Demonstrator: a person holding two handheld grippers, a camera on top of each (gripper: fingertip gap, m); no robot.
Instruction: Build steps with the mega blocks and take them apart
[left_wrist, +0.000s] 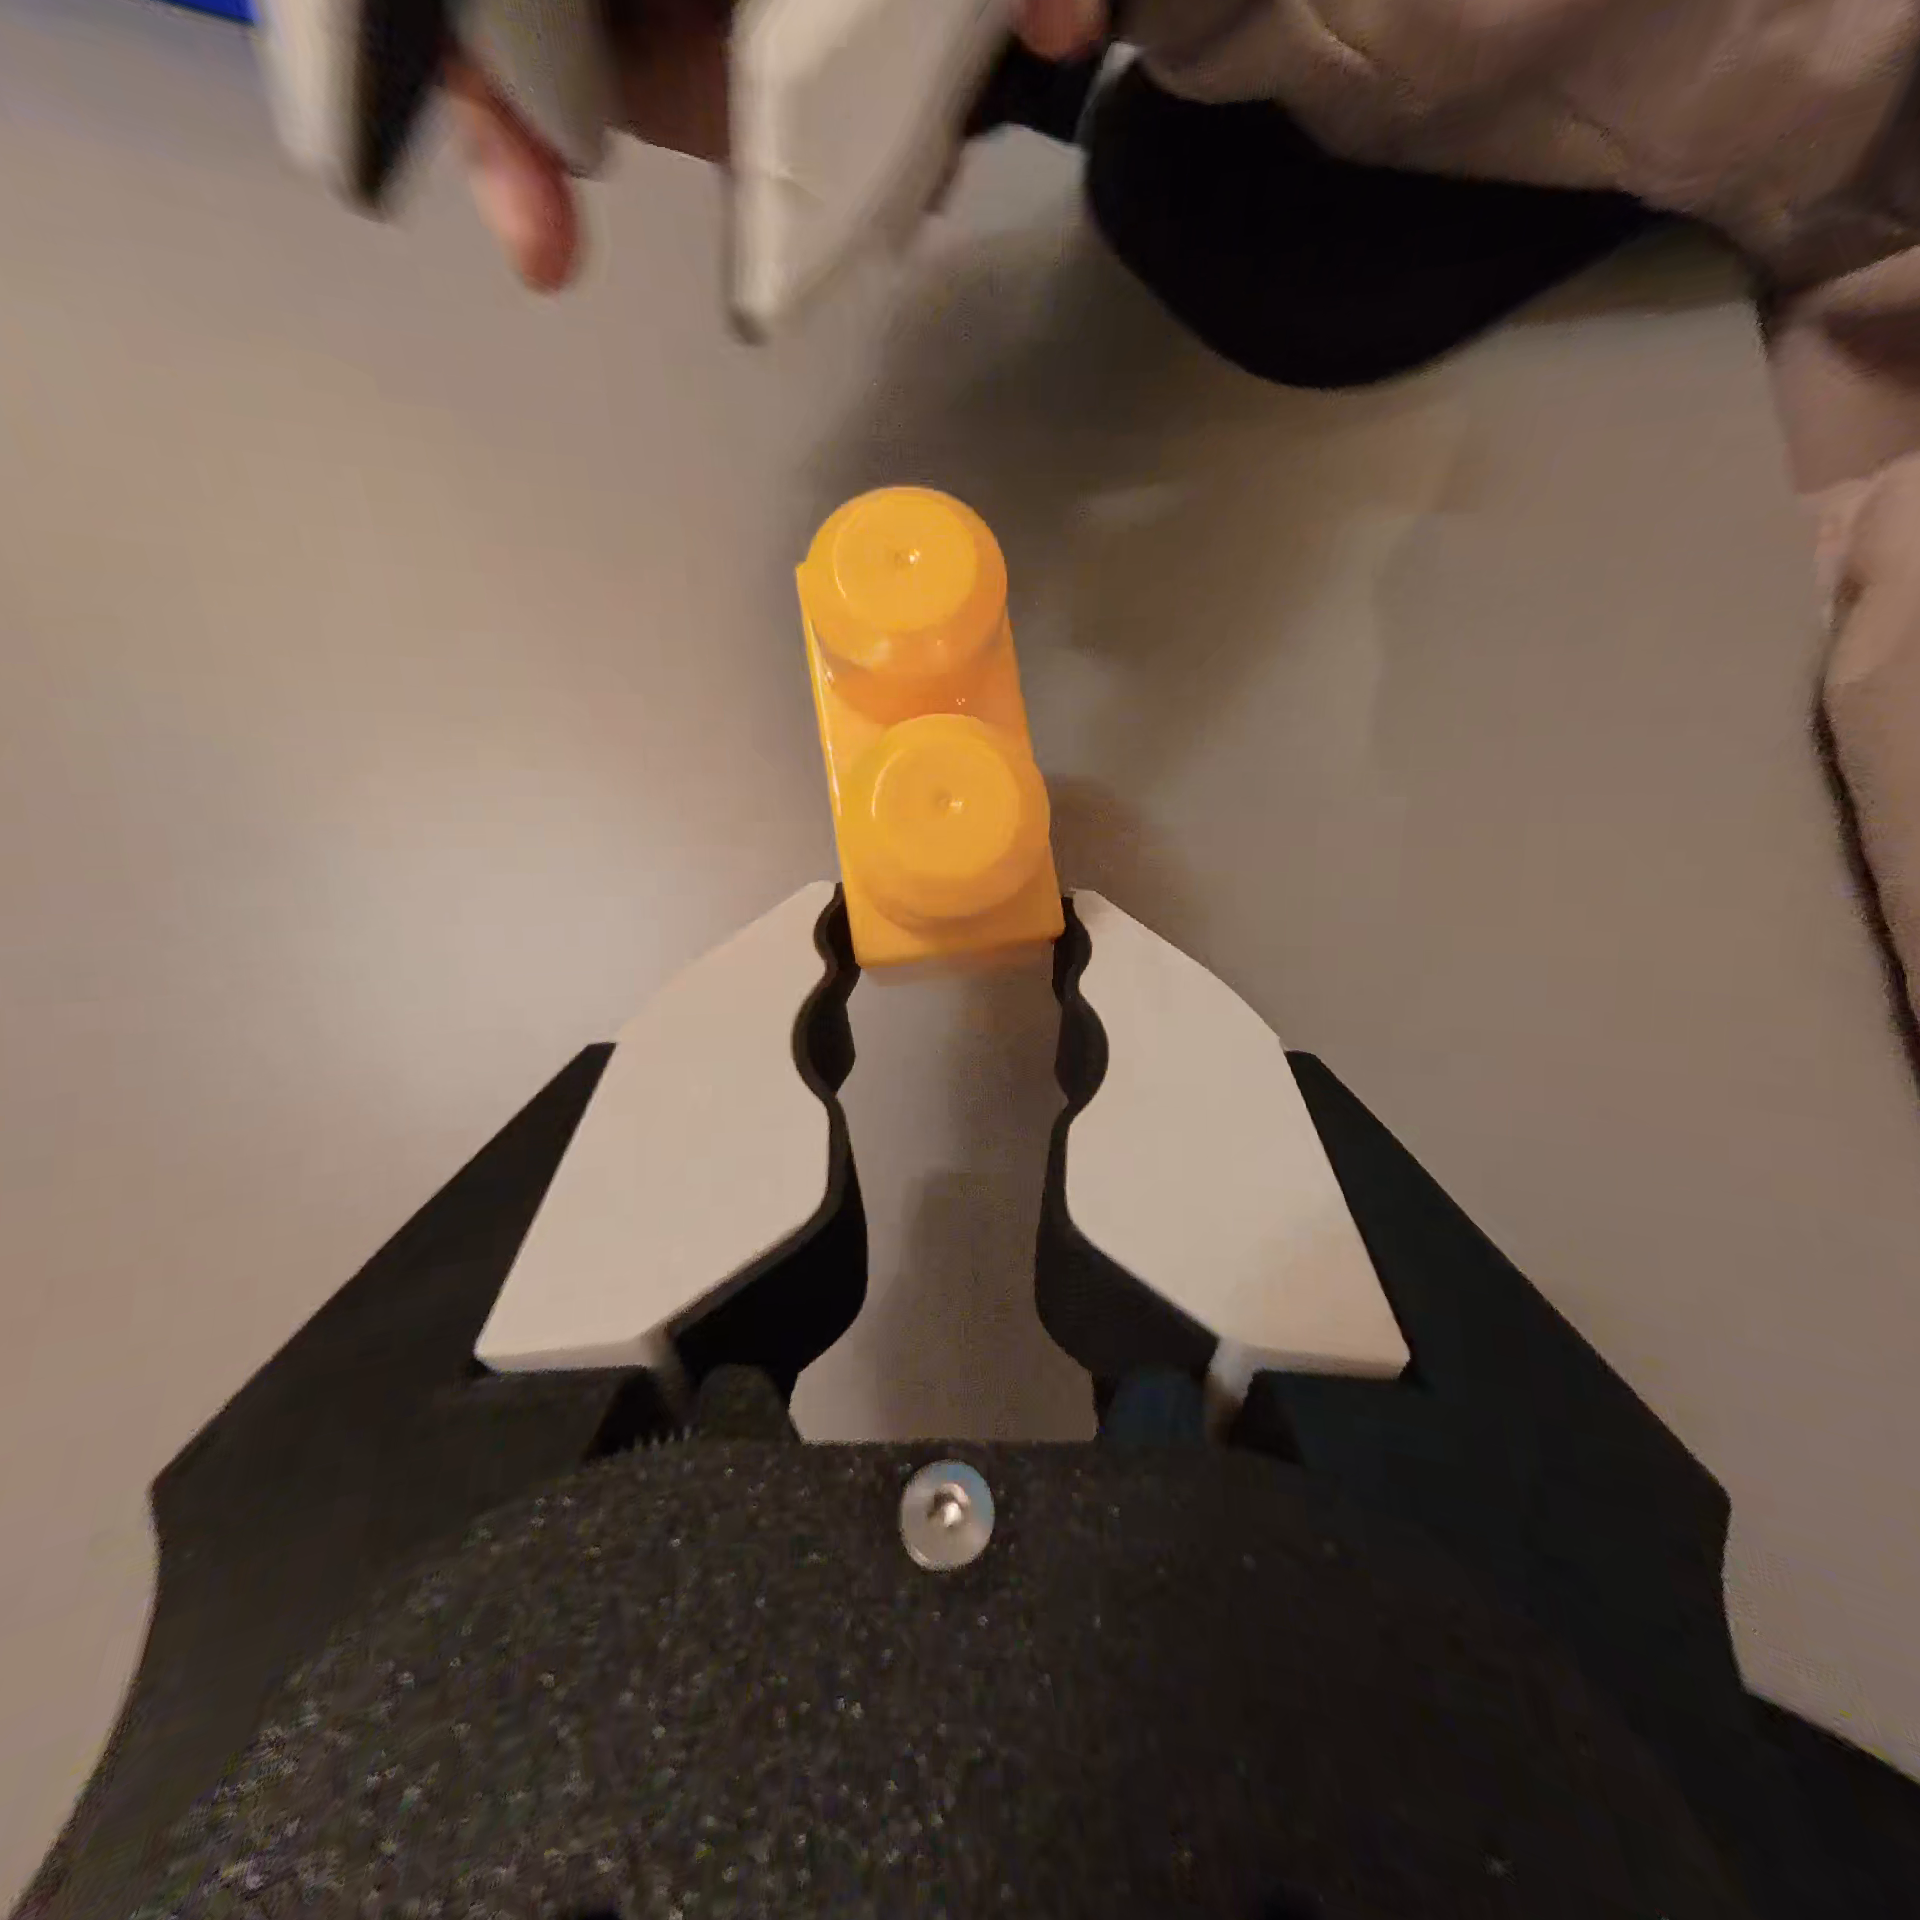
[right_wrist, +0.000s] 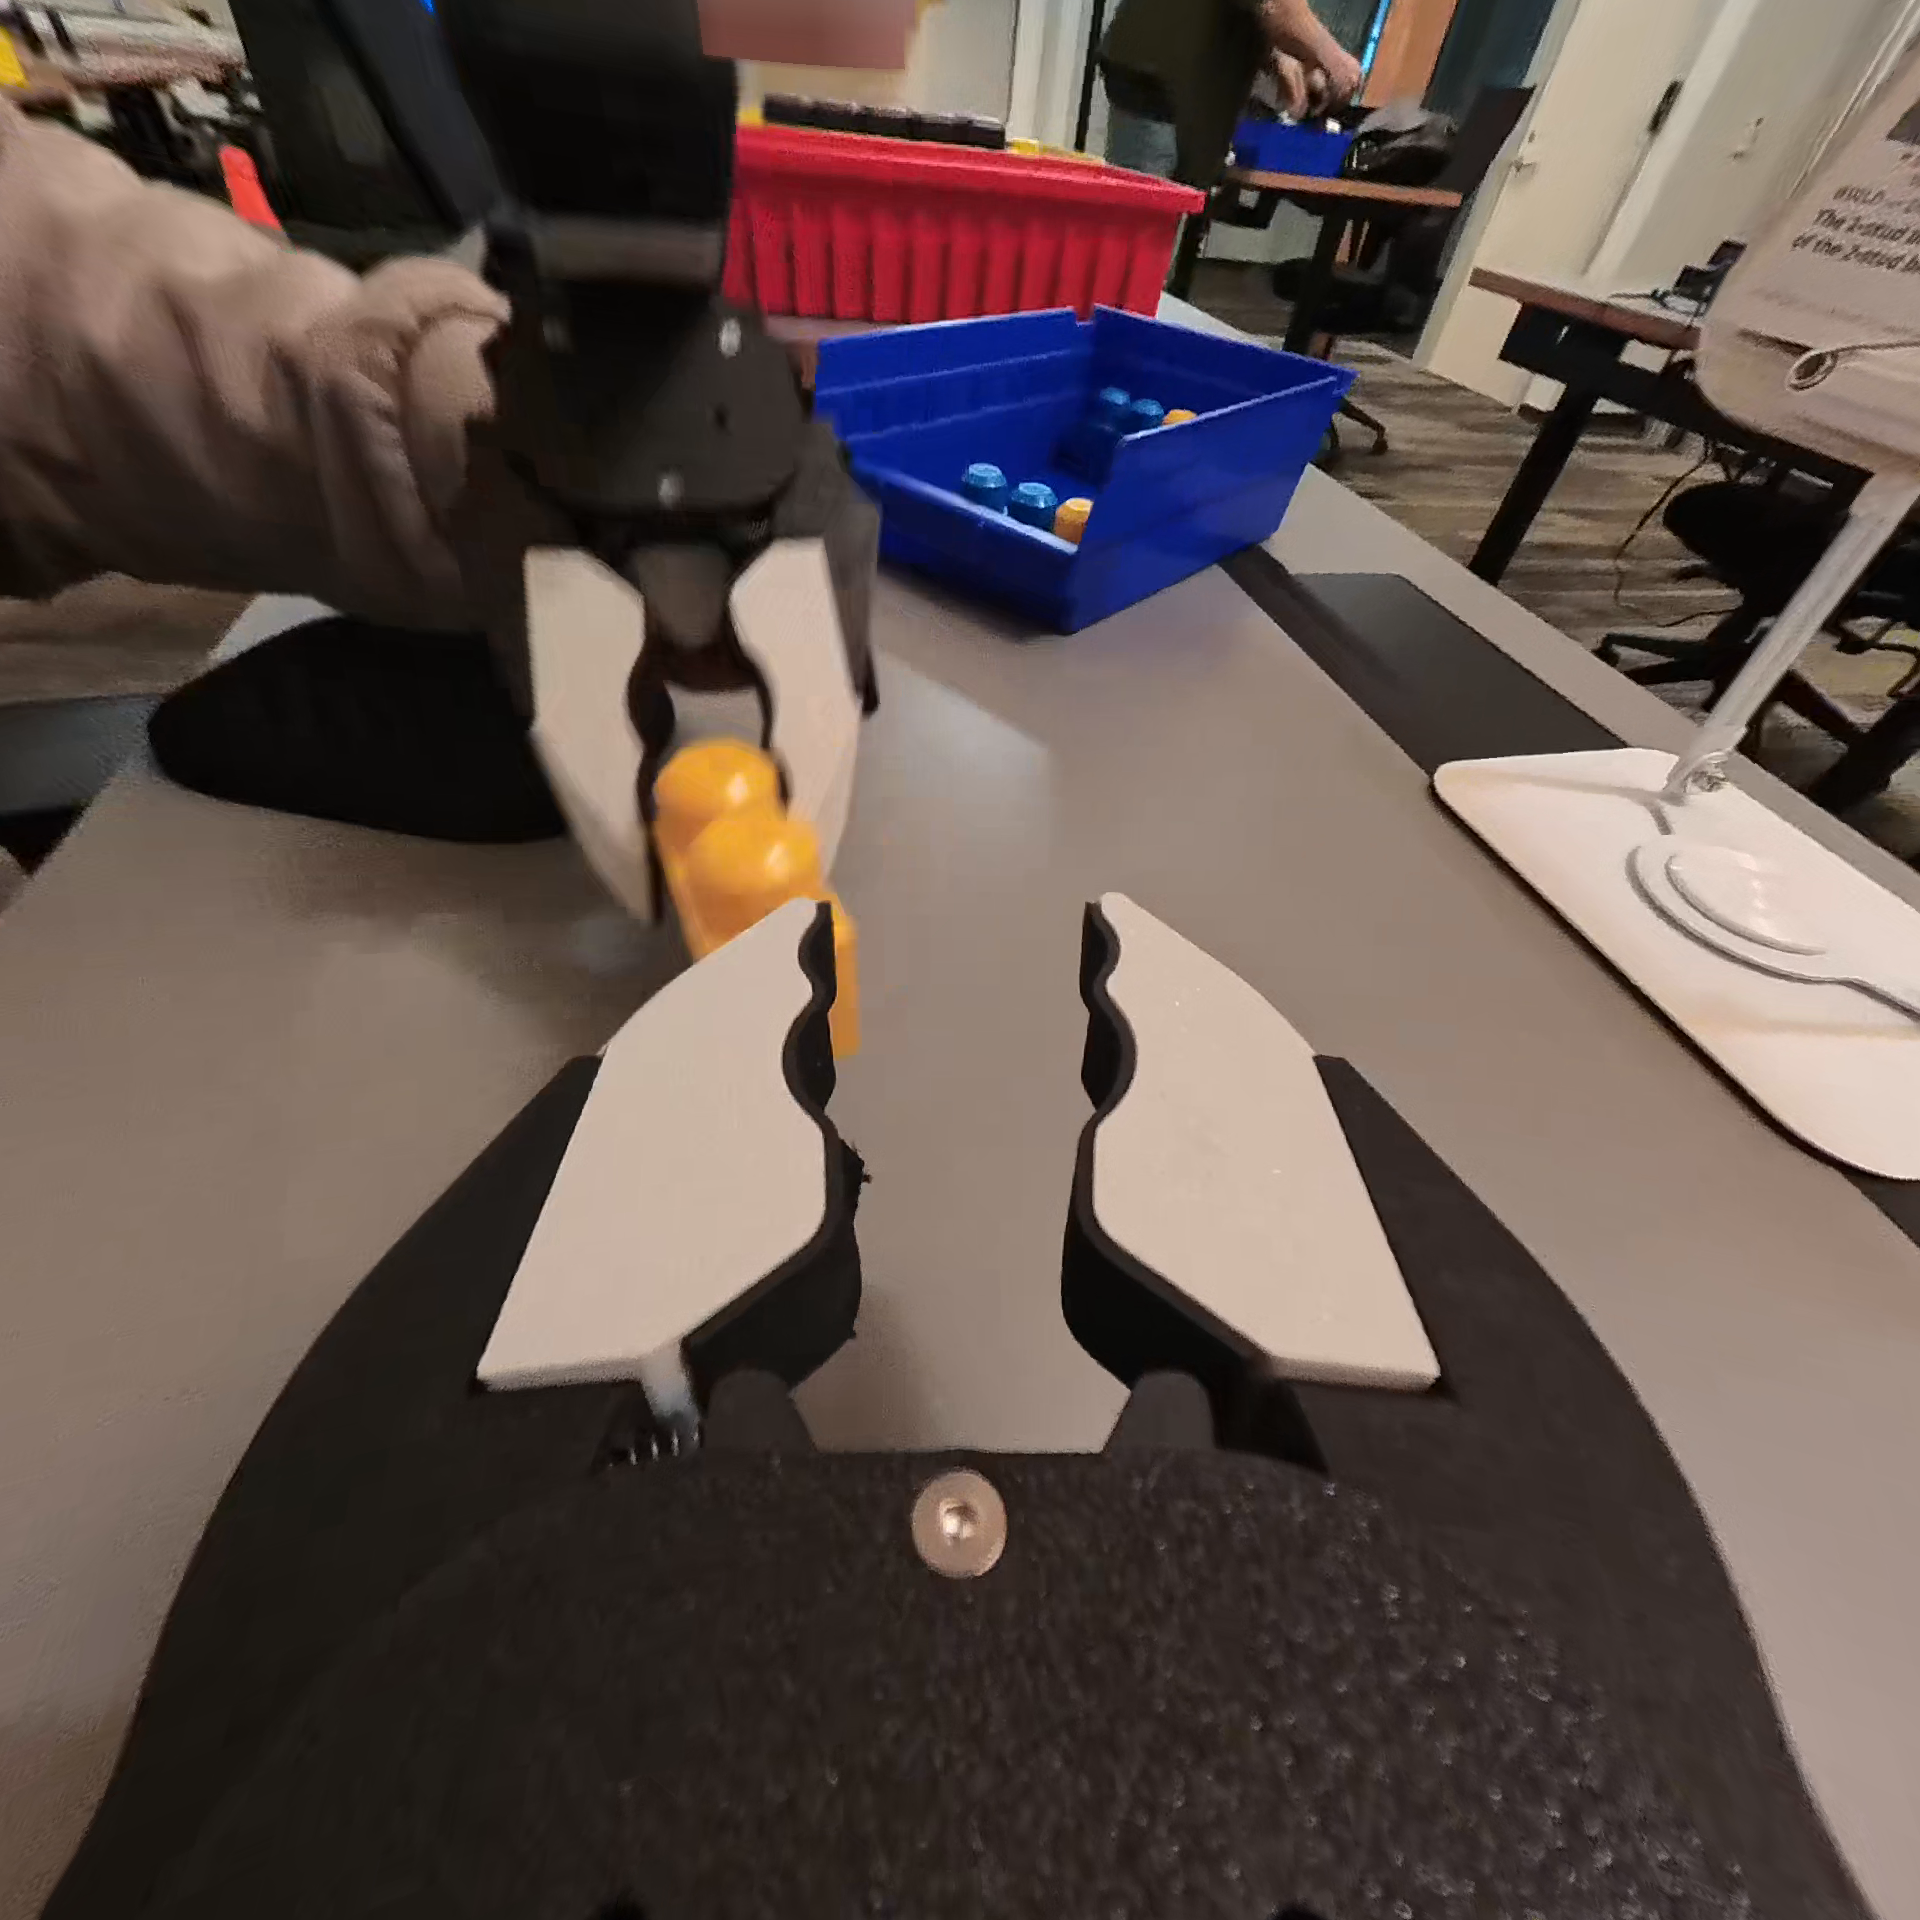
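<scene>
Now orange block (left_wrist: 928, 727) between left gripper (left_wrist: 948, 925) fingertips (gripped)

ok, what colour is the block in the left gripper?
Orange block, two studs; clearest in the left wrist view.

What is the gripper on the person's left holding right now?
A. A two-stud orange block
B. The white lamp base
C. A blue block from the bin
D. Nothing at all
A: in the left wrist view the left gripper has its fingertips closed on the near end of the two-stud orange block, while the right gripper is open and empty.
</scene>
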